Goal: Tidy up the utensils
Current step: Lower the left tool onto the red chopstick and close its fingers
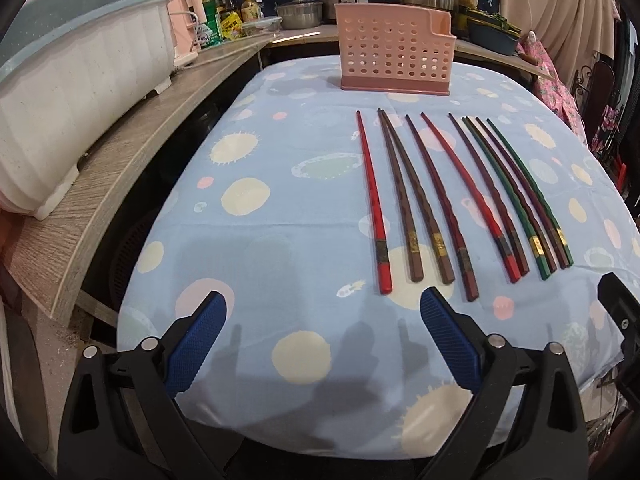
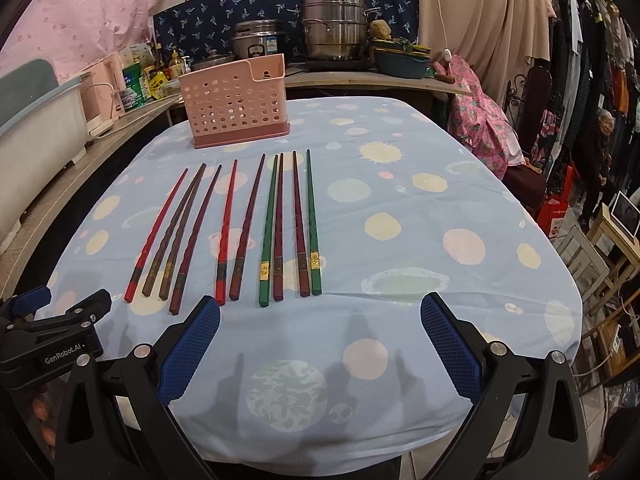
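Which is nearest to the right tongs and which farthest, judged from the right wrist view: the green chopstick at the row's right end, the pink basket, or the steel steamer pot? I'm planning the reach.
1. Green chopstick, just ahead of the right tongs, at the row's right end.
2. Pink basket, at the table's far edge, left of centre.
3. Steel steamer pot, on the counter beyond the table.

- The bench (image 2: 440, 200) lies bare to the right of the chopsticks (image 2: 240, 232), with wide room to pass there.
- Bare cloth also separates the chopsticks' near ends from both open tongs, left (image 1: 322, 312) and right (image 2: 320, 316).
- The pink perforated utensil holder (image 2: 234, 106) stands upright beyond the chopstick tips, apart from them.
- A wooden shelf (image 1: 120, 152) bearing a white tub (image 1: 72, 92) walls the left edge.
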{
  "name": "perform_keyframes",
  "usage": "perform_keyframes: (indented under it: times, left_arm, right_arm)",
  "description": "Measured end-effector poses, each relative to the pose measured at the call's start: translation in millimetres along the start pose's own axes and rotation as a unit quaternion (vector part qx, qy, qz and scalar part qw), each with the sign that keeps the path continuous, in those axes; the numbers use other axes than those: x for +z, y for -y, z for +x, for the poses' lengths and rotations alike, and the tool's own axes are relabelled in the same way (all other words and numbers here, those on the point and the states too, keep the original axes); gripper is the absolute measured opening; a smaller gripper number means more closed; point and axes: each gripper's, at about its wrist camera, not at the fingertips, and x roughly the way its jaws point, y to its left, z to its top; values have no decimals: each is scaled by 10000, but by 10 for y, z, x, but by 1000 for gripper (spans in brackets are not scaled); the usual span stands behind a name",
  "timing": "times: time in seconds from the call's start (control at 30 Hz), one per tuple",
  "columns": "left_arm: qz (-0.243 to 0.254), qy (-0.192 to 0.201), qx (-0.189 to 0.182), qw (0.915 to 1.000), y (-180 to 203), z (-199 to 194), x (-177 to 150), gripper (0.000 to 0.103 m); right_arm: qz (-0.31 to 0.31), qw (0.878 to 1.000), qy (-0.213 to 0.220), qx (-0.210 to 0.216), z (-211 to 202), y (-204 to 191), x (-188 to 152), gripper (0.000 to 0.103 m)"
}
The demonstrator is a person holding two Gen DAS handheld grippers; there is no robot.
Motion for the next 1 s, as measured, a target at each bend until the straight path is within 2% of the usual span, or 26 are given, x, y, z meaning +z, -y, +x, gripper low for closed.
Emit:
perform_keyframes:
  times: [0.17, 0.37, 0.57, 0.73, 1.0]
  left_arm:
    - [-65, -87, -109, 9999, -16, 159, 93, 92]
    - [-41, -185, -121, 9997, 16, 335, 187, 91]
    - [-54, -369, -193, 9991, 22, 492, 218, 81]
    - [-21, -380, -266, 9989, 36, 523, 239, 76]
    - [-72, -406, -382, 9984, 5, 535, 252, 71]
  right_arm:
    - [35, 10000, 22, 2, 135, 55, 103, 94]
    - [72, 10000, -15, -2, 341, 103, 245, 84]
    - [263, 9995, -141, 69, 569, 170, 345, 74]
    - [258, 9992, -298, 109, 739, 158, 374, 54]
    - [187, 9982, -515, 245, 889, 98, 336, 39]
